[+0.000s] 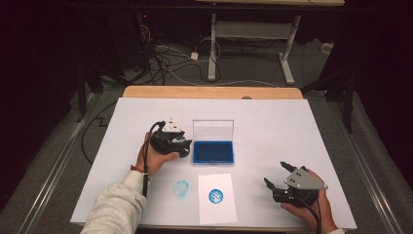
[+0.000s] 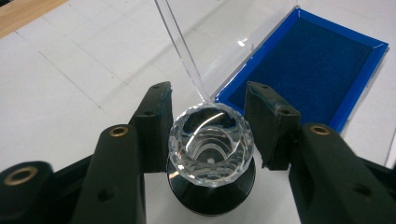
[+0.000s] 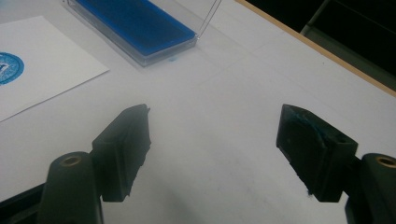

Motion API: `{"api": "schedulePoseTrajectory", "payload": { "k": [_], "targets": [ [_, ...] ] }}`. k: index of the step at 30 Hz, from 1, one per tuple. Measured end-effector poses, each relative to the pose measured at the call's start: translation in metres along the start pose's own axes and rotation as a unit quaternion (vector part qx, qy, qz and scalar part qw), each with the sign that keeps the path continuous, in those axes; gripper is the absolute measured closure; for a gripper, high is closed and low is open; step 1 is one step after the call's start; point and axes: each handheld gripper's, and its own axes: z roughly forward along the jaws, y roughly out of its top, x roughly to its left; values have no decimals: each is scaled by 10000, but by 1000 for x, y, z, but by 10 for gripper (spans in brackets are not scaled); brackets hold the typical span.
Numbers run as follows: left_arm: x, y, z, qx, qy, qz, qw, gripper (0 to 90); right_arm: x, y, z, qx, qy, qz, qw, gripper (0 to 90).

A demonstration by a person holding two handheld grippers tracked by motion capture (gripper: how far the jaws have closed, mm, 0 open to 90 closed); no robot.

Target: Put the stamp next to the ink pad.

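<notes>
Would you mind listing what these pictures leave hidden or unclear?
- Stamp face: left gripper view, it points down at the table, under the clear handle.
- Print design on the paper: high view, too small; right gripper view, cut by the left edge.
- Ink pad surface detail: high view, too small.
</notes>
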Motion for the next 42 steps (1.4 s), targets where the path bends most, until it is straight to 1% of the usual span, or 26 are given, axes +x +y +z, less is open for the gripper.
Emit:
{"api": "schedulePoseTrajectory", "payload": {
  "k": [3,6,9,11,14,17,19,21,25,29,31,33,34,39,42],
  "targets": [
    [-1,1,0,3,19,-15,10000,445,1,0,0,15,8,-4,10000,263],
    [-2,1,-3,-47,40,-19,10000,404,1,0,1,19,22,-18,10000,263],
    [-2,2,-5,-70,154,-50,9998,353,1,0,1,22,22,-13,10000,262],
    [-2,2,-7,-85,141,-67,9998,326,1,0,1,28,23,-15,10000,263],
    [-3,2,-12,-152,208,-15,9997,303,2,0,1,24,28,-10,10000,262],
    [-3,3,-15,-262,257,-70,9993,245,2,0,2,42,39,-9,10000,263],
    [-4,3,-16,-288,334,-75,9990,221,2,0,2,47,39,-27,10000,263],
    [-4,3,-18,-346,357,-78,9987,194,2,0,2,40,45,-40,10000,263],
    [-4,3,-22,-450,372,-117,9982,167,3,0,2,33,55,-52,10000,262],
    [-6,4,-24,-483,376,-47,9981,165,4,0,2,21,66,-59,10000,262],
    [-8,5,-24,-532,359,-45,9979,165,4,1,2,26,65,-57,10000,262],
    [-9,6,-25,-565,430,-42,9975,165,4,1,2,24,67,-54,10000,262],
    [-10,6,-26,-596,433,-60,9973,165,4,1,2,22,63,-56,10000,261],
    [-13,7,-29,-682,414,8,9968,165,4,1,2,14,64,-49,10000,262],
    [-16,8,-32,-754,509,8,9959,165,4,1,2,8,68,-53,10000,262]
  ]
}}
